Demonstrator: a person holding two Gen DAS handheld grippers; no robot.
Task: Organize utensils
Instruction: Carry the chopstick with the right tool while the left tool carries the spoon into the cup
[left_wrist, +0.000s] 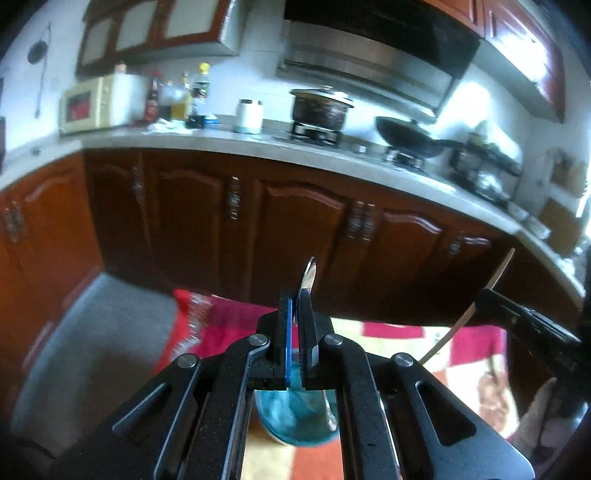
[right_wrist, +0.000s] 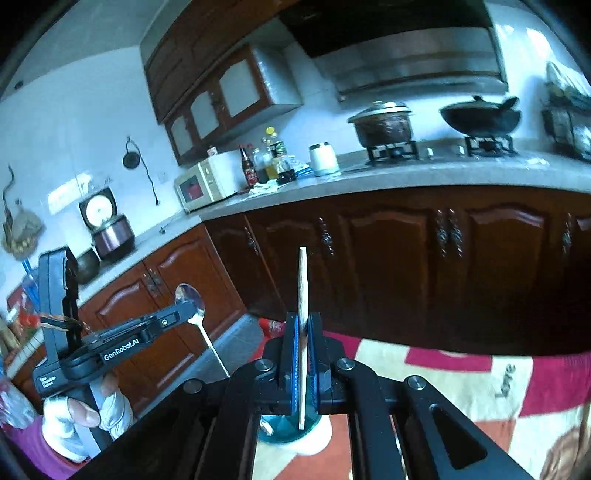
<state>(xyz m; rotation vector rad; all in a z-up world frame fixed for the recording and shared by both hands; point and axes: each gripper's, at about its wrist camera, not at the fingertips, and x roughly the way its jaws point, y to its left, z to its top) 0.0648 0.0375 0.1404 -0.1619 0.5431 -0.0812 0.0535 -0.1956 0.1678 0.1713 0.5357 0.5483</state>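
Left gripper (left_wrist: 295, 325): jaws clamped on metal spoon (right_wrist: 190, 299), bowl upward. Right gripper (right_wrist: 303, 332): jaws clamped on wooden chopstick (right_wrist: 303, 284), held upright. Both are held above the teal cup (right_wrist: 284, 430) on the patterned cloth (right_wrist: 461, 373) (probably the sorting destination).

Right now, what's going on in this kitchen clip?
A person holds a gripper in each hand above a table with a red-and-cream cloth. The left gripper is shut on a metal spoon, bowl end up. The right gripper is shut on a wooden chopstick, upright. Both are raised over a teal cup below them; neither utensil is in it.
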